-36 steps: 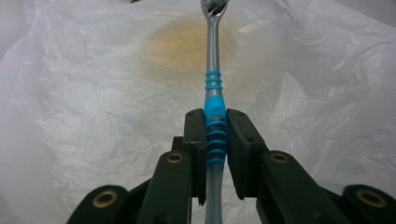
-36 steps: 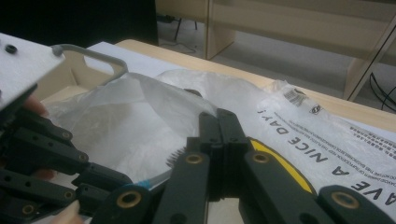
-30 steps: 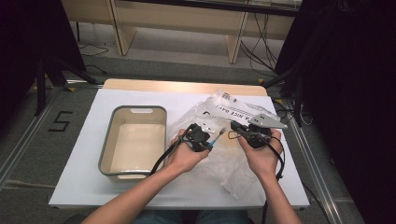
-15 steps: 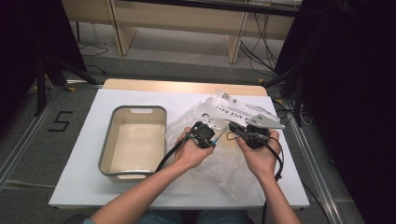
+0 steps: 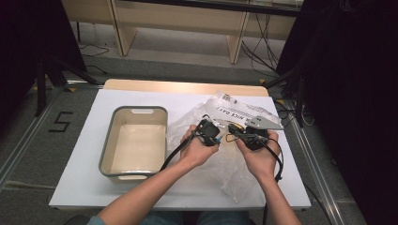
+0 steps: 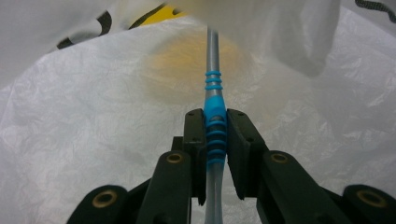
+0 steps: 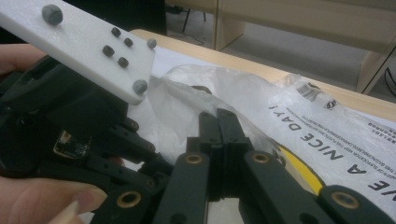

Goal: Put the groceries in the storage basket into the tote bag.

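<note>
Left tool (image 6: pixel 215 135): jaws clamped on a slim utensil handle with blue ribbed grip and silver shaft (image 6: pixel 214 100), which runs up between them into a crumpled translucent white plastic bag (image 5: pixel 220 154). Right tool (image 7: pixel 219 126): jaws pressed together, pinching the bag's film. The bag lies on the white table (image 5: pixel 84 178), right of a grey-rimmed cream rectangular tub (image 5: pixel 136 143).

Pretty plain setup: a white surface (image 5: pixel 84 187) with a light wood edge at the far side, sitting on a grey floor (image 5: pixel 28 140) that has a "5" (image 5: pixel 62 122) marked on it. Pale wooden furniture legs (image 5: pixel 237 40) stand behind, cables (image 5: pixel 263 49) trail on the floor, and black curtains (image 5: pixel 347 93) hang on both sides.
</note>
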